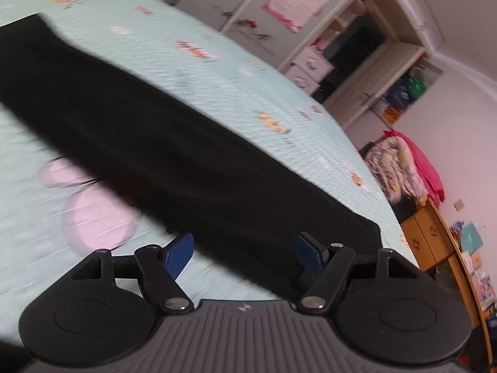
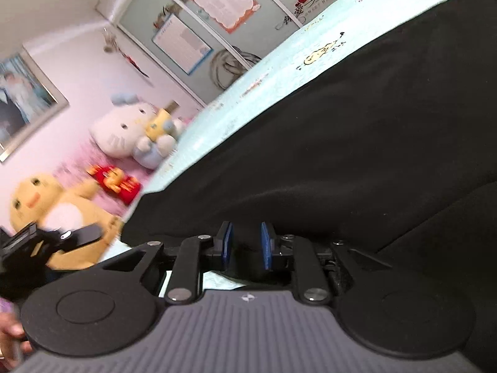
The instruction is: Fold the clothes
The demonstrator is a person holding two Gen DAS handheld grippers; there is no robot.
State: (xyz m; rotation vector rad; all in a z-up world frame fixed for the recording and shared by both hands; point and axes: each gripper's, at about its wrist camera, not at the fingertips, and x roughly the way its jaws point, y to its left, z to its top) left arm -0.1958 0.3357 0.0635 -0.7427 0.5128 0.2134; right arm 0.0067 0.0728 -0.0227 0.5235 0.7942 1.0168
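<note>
I see a black garment [image 1: 149, 130] stretched out as a long band on the bed's mint-green quilted bedspread [image 1: 192, 71], its long axis running from far left to near right in the left wrist view, the near end reaching my left tool [image 1: 245, 258] close to the bed's edge. The left tool's blue pads [image 1: 178, 256] stand wide apart with the dark cloth lying between them; I cannot tell whether either pad touches it. This view is tilted and motion-blurred, and alone shows the open shelving [image 1: 366, 62] and a wooden cabinet [image 1: 435, 236] beyond the bed.

The right wrist view, also tilted, has the garment filling its right side, a fold of it rising just ahead of my right tool [image 2: 245, 244]. The pads there sit close together, a narrow gap visible between them; whether cloth is pinched I cannot tell. Only here do I see a white cat plush [image 2: 124, 130], a yellow plush toy [image 2: 46, 208], the other tool's end [image 2: 62, 236] and fingers [image 2: 9, 338] at the lower left.
</note>
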